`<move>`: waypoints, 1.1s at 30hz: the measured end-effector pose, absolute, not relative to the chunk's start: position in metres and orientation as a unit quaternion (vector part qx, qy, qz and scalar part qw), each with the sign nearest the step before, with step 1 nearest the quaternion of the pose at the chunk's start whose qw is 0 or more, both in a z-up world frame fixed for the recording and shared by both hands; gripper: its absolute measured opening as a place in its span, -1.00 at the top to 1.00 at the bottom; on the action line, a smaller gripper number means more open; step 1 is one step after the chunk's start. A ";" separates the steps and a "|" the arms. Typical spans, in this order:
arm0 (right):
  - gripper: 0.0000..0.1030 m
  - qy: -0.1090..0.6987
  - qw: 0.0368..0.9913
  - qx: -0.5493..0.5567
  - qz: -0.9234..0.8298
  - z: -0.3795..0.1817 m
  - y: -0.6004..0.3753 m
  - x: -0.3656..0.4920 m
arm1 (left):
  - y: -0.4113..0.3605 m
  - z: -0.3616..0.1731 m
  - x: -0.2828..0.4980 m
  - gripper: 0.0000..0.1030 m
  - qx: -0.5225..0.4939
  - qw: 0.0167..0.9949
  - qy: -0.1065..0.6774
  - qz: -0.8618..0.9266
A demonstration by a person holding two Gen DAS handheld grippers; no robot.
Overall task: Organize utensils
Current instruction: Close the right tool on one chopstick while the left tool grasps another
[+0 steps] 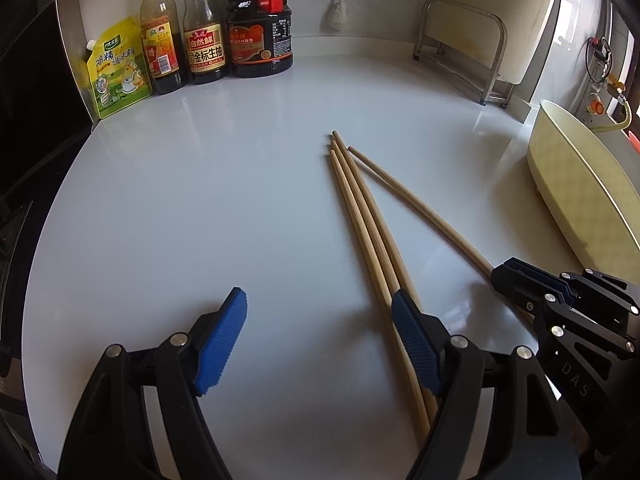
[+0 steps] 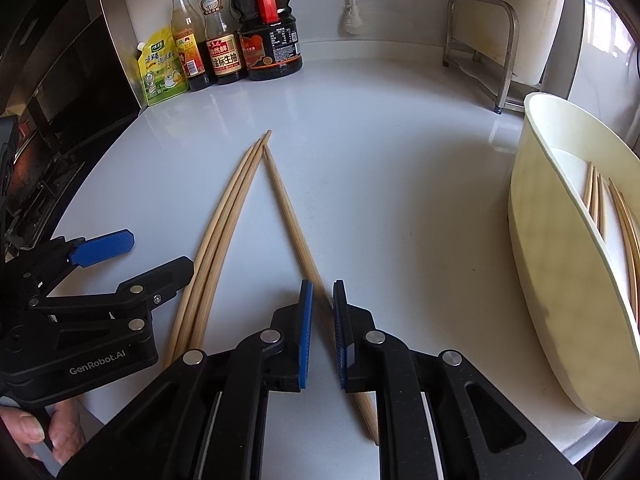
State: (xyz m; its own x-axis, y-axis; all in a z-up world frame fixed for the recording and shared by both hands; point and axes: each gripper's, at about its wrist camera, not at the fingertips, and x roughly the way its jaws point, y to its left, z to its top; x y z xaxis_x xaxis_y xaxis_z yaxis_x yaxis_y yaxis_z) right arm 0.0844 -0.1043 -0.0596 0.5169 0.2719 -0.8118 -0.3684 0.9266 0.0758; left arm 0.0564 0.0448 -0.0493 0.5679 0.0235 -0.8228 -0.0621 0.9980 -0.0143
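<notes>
Our right gripper (image 2: 322, 336) stood around one chopstick (image 2: 294, 224) on the white tabletop (image 2: 380, 160), while our left gripper (image 1: 318, 344) was spread wide beside the other three.

Our right fingers (image 2: 305, 332) were narrow, with the single chopstick running between them; we could not tell if the pads already pressed it. Our left fingers (image 1: 224, 340) were wide apart and held nothing; the right one of them lay over the bundle of three chopsticks (image 1: 360, 216), which rested side by side, touching each other, their far tips near the tip of the single one. At the right edge stood a cream tray (image 2: 536, 240) with more chopsticks (image 2: 596, 200) inside. Four sauce bottles and a yellow pouch (image 1: 118, 66) stood at the far left corner.
</notes>
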 end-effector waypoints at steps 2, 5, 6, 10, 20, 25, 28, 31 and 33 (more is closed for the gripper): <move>0.77 0.456 0.869 -0.052 0.185 -0.060 -0.104 0.084 | 0.043 -0.050 0.056 -0.47 -0.013 0.886 0.462 0.029; 0.71 0.456 0.869 -0.052 0.185 -0.059 -0.103 0.085 | 0.041 -0.050 0.056 -0.50 -0.009 0.886 0.462 0.028; 0.70 0.456 0.869 -0.052 0.185 -0.059 -0.103 0.085 | 0.041 -0.050 0.056 -0.53 -0.008 0.886 0.463 0.028; 0.68 0.456 0.869 -0.051 0.186 -0.059 -0.103 0.085 | 0.041 -0.052 0.058 -0.57 -0.006 0.884 0.466 0.036; 0.68 0.457 0.868 -0.059 0.188 -0.062 -0.101 0.088 | 0.048 -0.057 0.057 -0.57 -0.011 0.883 0.468 0.046; 0.67 0.453 0.869 -0.072 0.183 -0.063 -0.097 0.092 | 0.058 -0.058 0.059 -0.60 -0.021 0.882 0.468 0.053; 0.67 0.451 0.870 -0.081 0.183 -0.063 -0.093 0.095 | 0.061 -0.058 0.061 -0.60 -0.025 0.882 0.468 0.056; 0.67 0.450 0.868 -0.091 0.189 -0.063 -0.086 0.096 | 0.063 -0.059 0.064 -0.62 -0.029 0.881 0.468 0.056; 0.67 0.448 0.867 -0.103 0.193 -0.063 -0.081 0.097 | 0.064 -0.059 0.065 -0.64 -0.033 0.881 0.469 0.053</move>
